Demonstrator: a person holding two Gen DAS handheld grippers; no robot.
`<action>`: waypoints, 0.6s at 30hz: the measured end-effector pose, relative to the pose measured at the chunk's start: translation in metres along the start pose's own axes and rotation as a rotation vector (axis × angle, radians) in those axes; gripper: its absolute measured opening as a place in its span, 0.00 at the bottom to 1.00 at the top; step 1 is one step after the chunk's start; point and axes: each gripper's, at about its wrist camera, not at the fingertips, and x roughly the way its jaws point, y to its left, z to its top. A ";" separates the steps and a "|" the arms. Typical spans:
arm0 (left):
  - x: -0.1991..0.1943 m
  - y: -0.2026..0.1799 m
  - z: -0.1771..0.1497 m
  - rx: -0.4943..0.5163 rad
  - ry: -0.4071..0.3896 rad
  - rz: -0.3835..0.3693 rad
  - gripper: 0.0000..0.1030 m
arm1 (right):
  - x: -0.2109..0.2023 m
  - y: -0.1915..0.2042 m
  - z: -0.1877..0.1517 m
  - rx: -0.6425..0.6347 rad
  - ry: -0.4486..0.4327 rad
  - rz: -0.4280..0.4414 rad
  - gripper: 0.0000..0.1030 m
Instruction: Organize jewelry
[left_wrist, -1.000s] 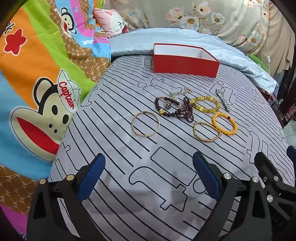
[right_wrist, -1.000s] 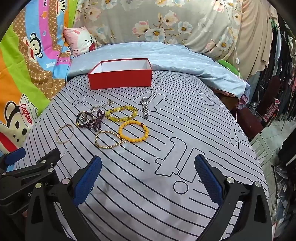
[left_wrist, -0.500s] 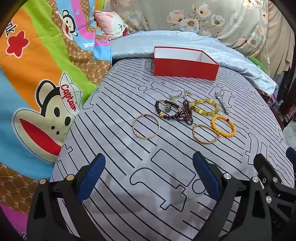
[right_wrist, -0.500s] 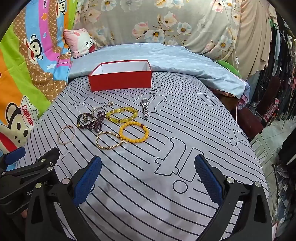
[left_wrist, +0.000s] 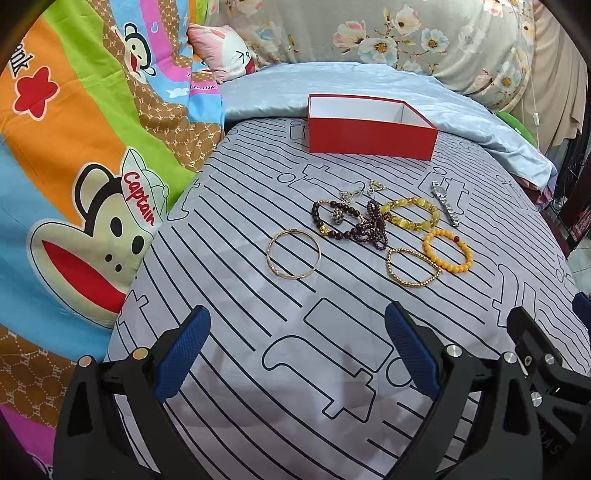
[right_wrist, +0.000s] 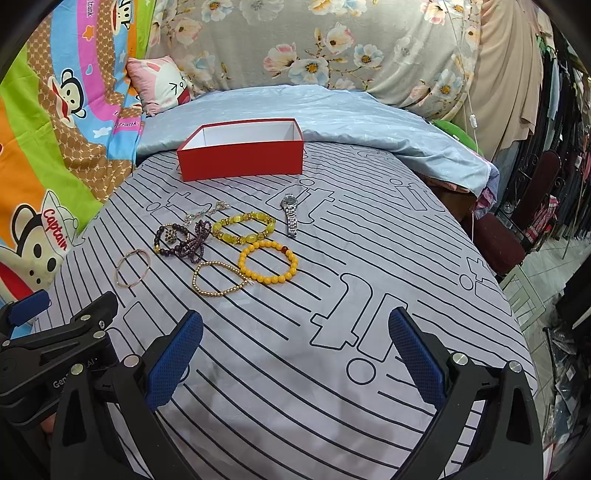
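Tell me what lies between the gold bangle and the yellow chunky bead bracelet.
In the left wrist view, the dark bead bracelet and a tangled purple bead strand lie between the gold bangle and the yellow chunky bead bracelet.

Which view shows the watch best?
The right wrist view: the watch lies near centre, with dial and band both readable. In the left wrist view the watch sits toward the right edge, foreshortened, its dial hard to make out.
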 end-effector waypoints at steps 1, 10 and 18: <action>0.000 0.000 0.000 0.001 0.001 0.000 0.90 | -0.001 0.000 0.000 0.000 -0.001 0.001 0.95; 0.000 0.000 0.001 0.006 -0.004 0.006 0.90 | 0.000 0.000 0.001 0.000 -0.002 0.002 0.95; -0.001 0.000 0.002 0.005 -0.010 0.008 0.90 | 0.000 0.000 0.000 0.003 -0.002 0.003 0.95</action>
